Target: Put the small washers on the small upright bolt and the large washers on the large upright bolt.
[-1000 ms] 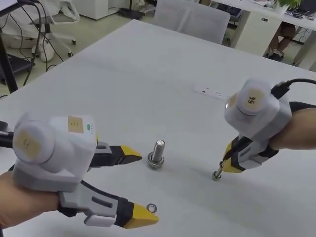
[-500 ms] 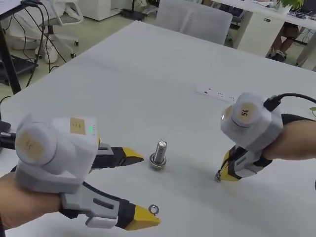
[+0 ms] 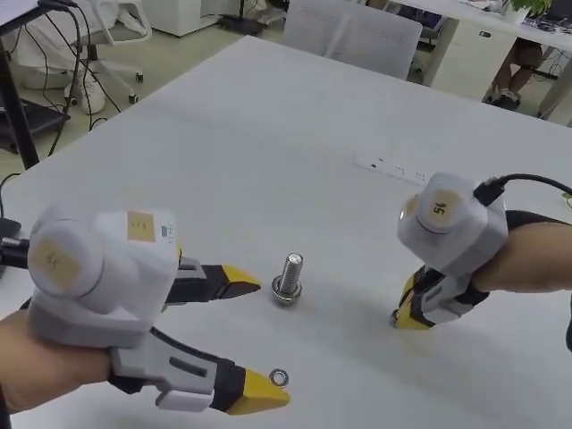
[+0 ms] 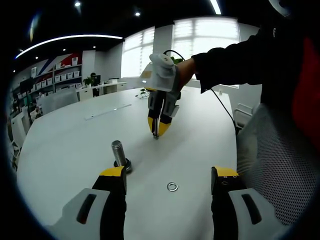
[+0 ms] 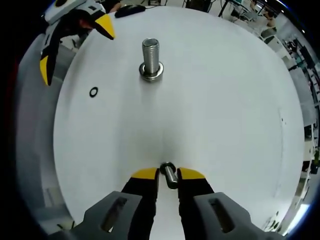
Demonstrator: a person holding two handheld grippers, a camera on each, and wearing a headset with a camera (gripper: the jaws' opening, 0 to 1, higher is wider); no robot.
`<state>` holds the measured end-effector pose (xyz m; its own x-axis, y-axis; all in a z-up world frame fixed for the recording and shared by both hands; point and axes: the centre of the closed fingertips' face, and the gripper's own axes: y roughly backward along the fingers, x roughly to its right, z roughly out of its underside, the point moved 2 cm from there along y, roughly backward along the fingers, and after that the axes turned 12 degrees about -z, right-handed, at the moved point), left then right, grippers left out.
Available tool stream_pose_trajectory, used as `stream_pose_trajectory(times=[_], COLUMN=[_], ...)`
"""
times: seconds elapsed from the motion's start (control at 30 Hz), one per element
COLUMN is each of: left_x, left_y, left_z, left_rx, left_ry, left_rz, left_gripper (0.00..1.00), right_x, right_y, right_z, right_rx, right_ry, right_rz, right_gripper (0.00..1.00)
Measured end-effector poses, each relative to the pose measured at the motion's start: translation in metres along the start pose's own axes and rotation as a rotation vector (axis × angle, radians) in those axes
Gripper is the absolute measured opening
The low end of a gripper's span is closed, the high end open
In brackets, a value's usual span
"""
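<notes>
Beneath both hand-held grippers a pale worktop (image 3: pixel 268 134) is spread, and the two bolts are stood well apart on it, so that each can be approached from its own side. The left hand-held gripper (image 3: pixel 248 338) is held low, wide open and empty. Its jaws are set to either side of a loose washer (image 4: pixel 172 186), probably so that it can be closed on next. The right hand-held gripper (image 3: pixel 407 315) is pointed steeply down, with its jaws drawn almost together around the small upright bolt (image 5: pixel 168 175). Whether that bolt is clamped, or a washer is being let down over it, cannot be told. Just beyond one tip of the left hand-held gripper the large upright bolt (image 3: pixel 289 273) is stood, with what looks like a washer ringed around its foot. The loose washer is laid flat between the open jaws, close to one tip.
</notes>
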<state>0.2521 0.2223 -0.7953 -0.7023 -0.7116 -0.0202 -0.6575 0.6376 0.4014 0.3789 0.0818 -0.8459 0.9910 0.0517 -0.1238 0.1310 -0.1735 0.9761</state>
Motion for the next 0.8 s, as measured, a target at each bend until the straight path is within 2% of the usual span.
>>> stream_pose_trajectory(times=[0.33,0.8], left_x=[0.000,0.002], left_y=[0.001,0.003], left_z=[0.001,0.001], left_rx=[-0.001,-0.001], left_ry=[0.000,-0.003], left_rz=[0.001,0.004], left_gripper=[0.68,0.68], right_x=[-0.001,-0.010], right_y=[0.002,0.009], right_z=[0.001,0.020], right_rx=[0.013,0.029], right_ry=[-0.015,-0.072], right_rz=[0.004,0.021], right_gripper=[0.22,0.27])
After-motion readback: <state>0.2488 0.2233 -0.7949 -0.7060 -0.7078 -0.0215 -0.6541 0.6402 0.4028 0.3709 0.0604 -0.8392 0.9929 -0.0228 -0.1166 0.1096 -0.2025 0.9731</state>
